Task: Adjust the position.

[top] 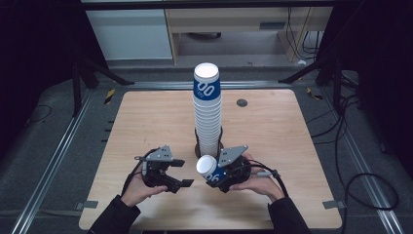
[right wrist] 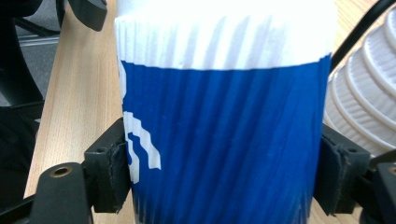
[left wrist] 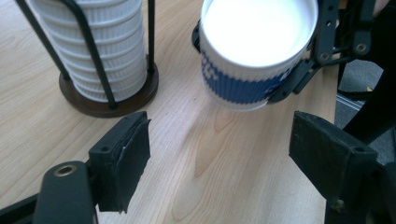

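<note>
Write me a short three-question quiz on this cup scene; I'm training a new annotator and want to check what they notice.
1. True or false: the right gripper holds a single blue-and-white cup.
2. Where does the tall cup stack stand?
A. loose on the table
B. in a black wire holder on a round dark base
C. in a box
3. Fill in: the left gripper has its jaws ____ with nothing between them.

Key
1. True: its jaws press on both sides of the cup.
2. B
3. open
</note>
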Motion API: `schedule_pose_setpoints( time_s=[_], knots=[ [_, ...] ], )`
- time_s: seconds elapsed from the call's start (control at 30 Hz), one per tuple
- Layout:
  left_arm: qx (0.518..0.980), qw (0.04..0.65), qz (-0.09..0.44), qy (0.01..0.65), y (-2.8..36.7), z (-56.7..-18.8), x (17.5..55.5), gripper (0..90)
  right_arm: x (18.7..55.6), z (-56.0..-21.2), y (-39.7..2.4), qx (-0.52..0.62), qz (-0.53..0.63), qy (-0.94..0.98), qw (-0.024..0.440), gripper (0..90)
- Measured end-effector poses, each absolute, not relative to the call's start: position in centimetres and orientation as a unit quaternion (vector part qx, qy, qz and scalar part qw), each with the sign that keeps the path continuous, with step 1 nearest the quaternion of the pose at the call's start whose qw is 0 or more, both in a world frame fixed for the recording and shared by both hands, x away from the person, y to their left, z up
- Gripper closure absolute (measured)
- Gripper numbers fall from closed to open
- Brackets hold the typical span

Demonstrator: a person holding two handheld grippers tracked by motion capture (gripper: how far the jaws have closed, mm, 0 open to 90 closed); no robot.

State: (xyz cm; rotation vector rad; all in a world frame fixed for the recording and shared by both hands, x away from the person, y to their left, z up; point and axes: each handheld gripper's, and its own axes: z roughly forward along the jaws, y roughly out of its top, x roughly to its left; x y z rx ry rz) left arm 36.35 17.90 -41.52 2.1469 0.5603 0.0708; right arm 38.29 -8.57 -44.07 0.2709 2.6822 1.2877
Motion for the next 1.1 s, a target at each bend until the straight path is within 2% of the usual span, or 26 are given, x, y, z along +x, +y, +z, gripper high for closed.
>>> schedule_pose_setpoints(
  time_s=[1.1],
  knots=[
    [0.887,0.416,0.016,0.200,14.9,-41.7,36.4,19.8,37.5,-45.2,-5.5,0.048,0.404,0.911,0.063,21.4]
  ],
)
